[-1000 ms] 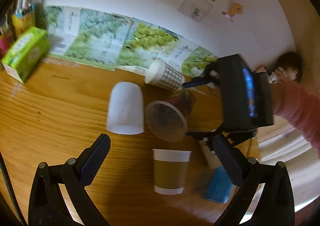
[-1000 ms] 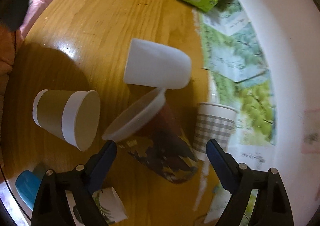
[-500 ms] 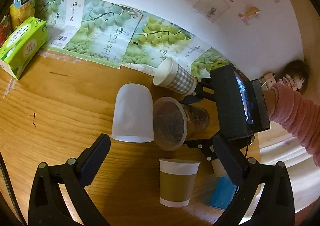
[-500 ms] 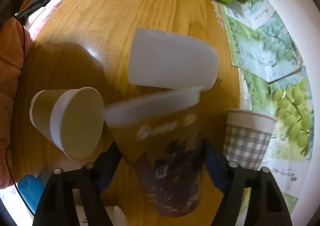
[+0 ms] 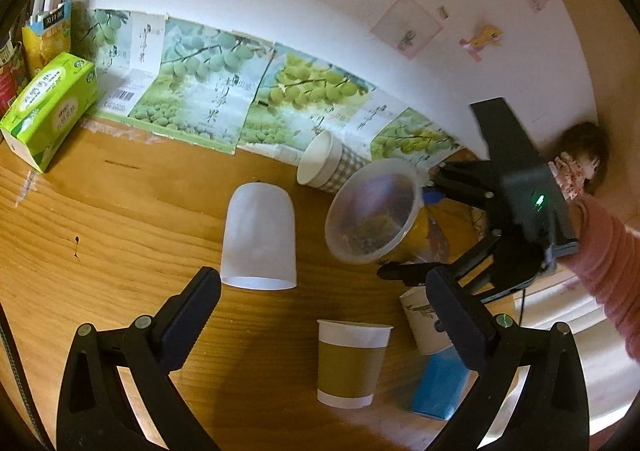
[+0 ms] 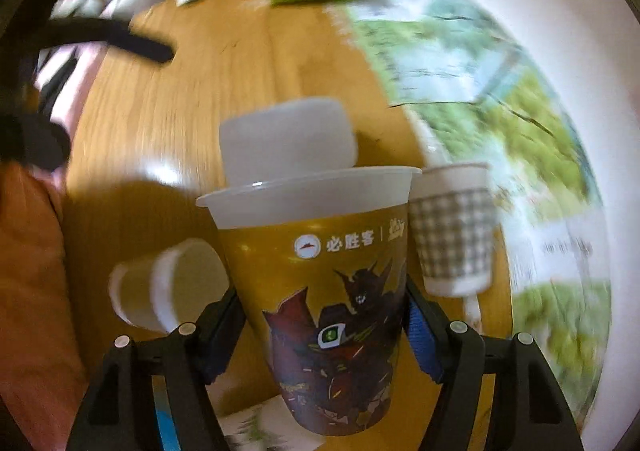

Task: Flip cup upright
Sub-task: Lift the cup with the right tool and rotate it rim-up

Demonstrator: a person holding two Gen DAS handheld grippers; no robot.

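Yellow printed cup (image 6: 320,291): clear plastic with a yellow sleeve and dark cartoon figure; clamped between the two fingers of the right gripper (image 6: 324,327), rim up in the right wrist view, lifted off the table (image 5: 120,219).
Same cup, left wrist view (image 5: 374,211): mouth tilted toward the camera, held above the tabletop by the right gripper (image 5: 432,227).
Right gripper state: fingers pressed against both sides of the cup's lower body.
Left gripper (image 5: 320,295): fingers spread wide apart, nothing between them, hovering over the table.
White cup (image 5: 259,239): upside down on the table, just left of the held cup.
Checked paper cup (image 5: 330,167): lying on its side near the wall posters (image 5: 208,91).
Brown paper cup (image 5: 351,363): standing upright, nearest the left gripper.
Green tissue box (image 5: 48,109): at the far left table edge.
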